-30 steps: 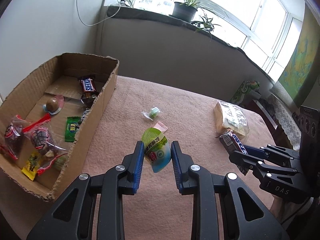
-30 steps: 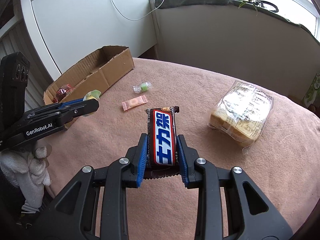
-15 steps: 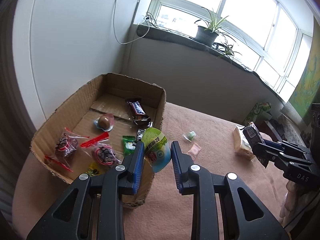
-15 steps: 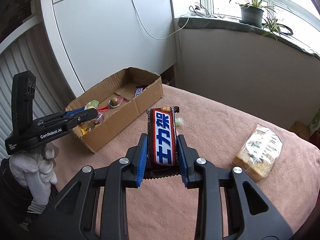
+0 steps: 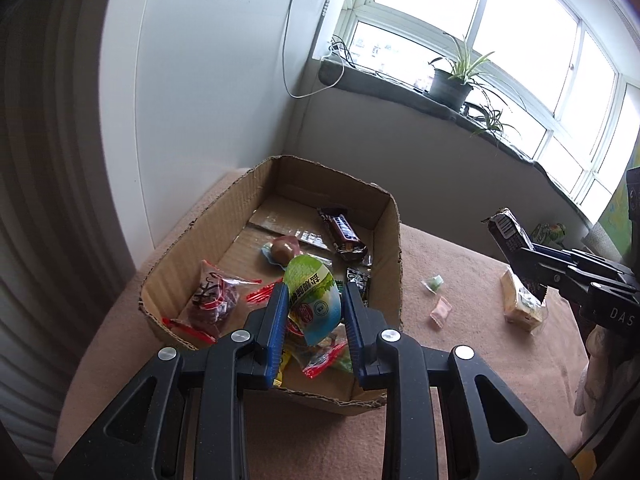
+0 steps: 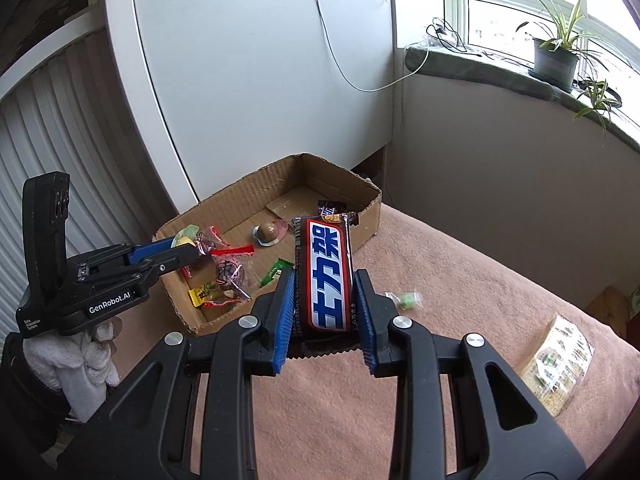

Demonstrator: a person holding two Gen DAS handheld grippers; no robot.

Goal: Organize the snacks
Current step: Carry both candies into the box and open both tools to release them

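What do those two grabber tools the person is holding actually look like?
Both are black plastic. The left gripper and the right gripper each have two angular arms with triangular cut-outs, silver round pivot bolts and ribbed blue pads lining the fingers. White lettering on the left one's side reads "GenRobot.AI"; the right one shows "DAS". The left hand wears a white knit glove. No cables show.

Left gripper [image 5: 313, 307]: jaws closed on a green-and-white snack packet [image 5: 313, 300], held above a cardboard box [image 5: 394, 248] of wrapped snacks. Right gripper [image 5: 520, 254]: clamping a dark chocolate bar [image 5: 507, 231]. Pink-covered surface [image 5: 472, 360]: green candy [image 5: 434, 282], pink candy [image 5: 441, 311], bread packet [image 5: 520, 307].
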